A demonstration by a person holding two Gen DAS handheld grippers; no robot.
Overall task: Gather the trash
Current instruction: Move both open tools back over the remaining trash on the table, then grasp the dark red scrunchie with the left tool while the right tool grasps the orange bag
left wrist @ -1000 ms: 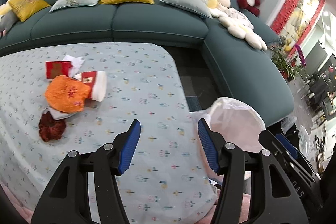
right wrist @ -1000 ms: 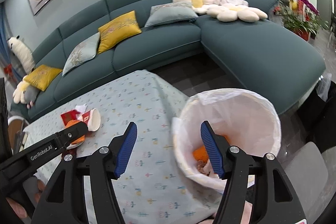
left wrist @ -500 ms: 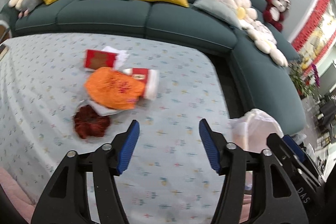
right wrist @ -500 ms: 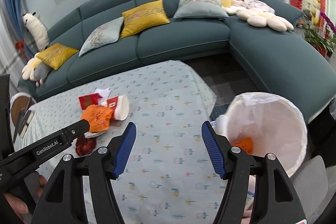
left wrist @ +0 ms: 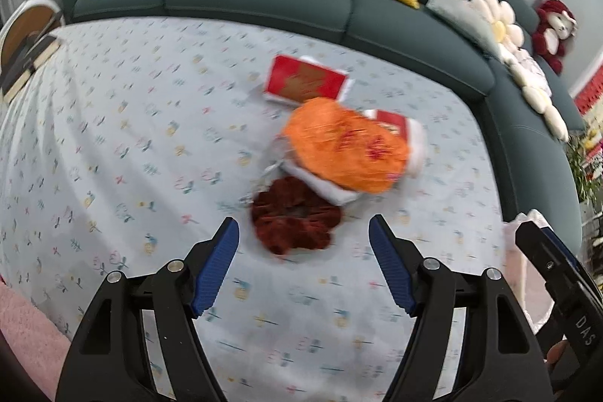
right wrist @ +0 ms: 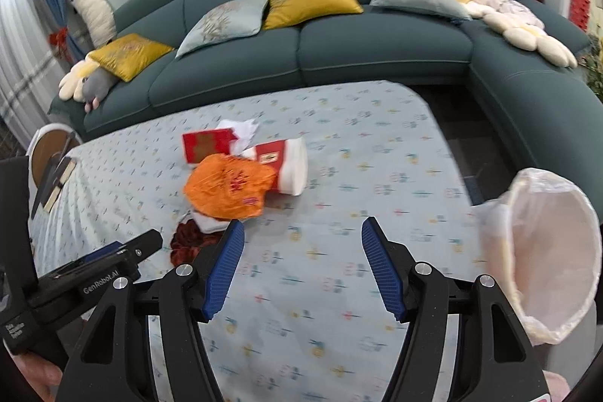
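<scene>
Orange crinkled wrapper [left wrist: 345, 145] lies in a small heap of trash on the counter [left wrist: 113, 138], its long axis slanting from upper left to lower right in the left wrist view. A dark red velvet scrunchie [left wrist: 296, 215] lies just ahead of the left tongs [left wrist: 303, 238], whose jaws have just been opening with nothing between them. The right tongs [right wrist: 301, 238] are spread wide, gripping nothing, with the heap ahead to their left and a white-lined bin [right wrist: 546, 259] to their right.

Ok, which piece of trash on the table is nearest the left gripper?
The dark red scrunchie, just ahead of the open left gripper. The orange wrapper, paper cup and red packet all lie beyond it.
</scene>
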